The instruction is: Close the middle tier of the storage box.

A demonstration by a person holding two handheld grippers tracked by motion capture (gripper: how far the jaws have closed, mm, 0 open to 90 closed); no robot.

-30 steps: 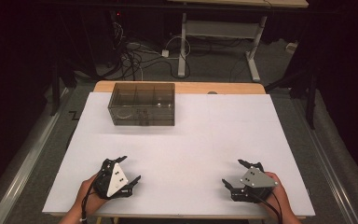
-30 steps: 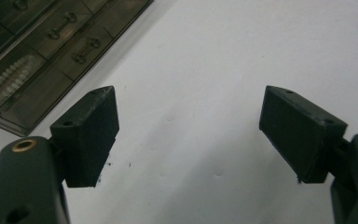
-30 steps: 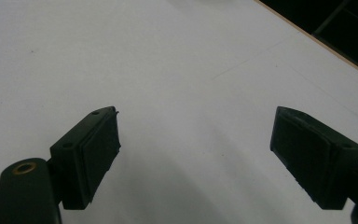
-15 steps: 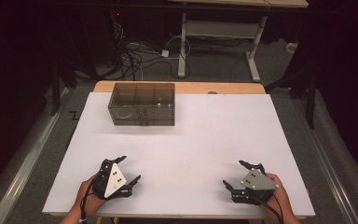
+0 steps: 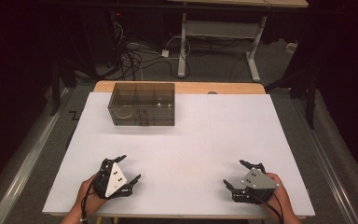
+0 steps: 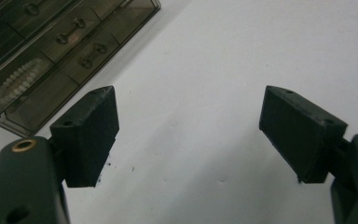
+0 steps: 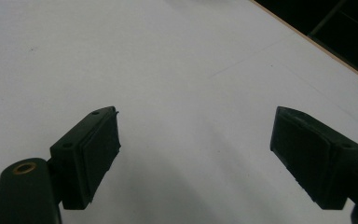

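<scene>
Two grippers, left gripper [image 5: 129, 170] and right gripper [image 5: 237, 173], wait spread-jawed; the smoky translucent plastic drawer box [image 5: 142, 103] looks light, rigid, slippery, best pinched by a drawer handle [image 6: 91, 55].

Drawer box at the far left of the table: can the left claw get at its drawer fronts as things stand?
Probably yes. The left claw is open and holds nothing, and bare white table lies between it and the drawer box, whose handles face it.

Bright white table [image 5: 205, 140], dark surroundings; soft shadows, slightly blurry close-ups.
</scene>
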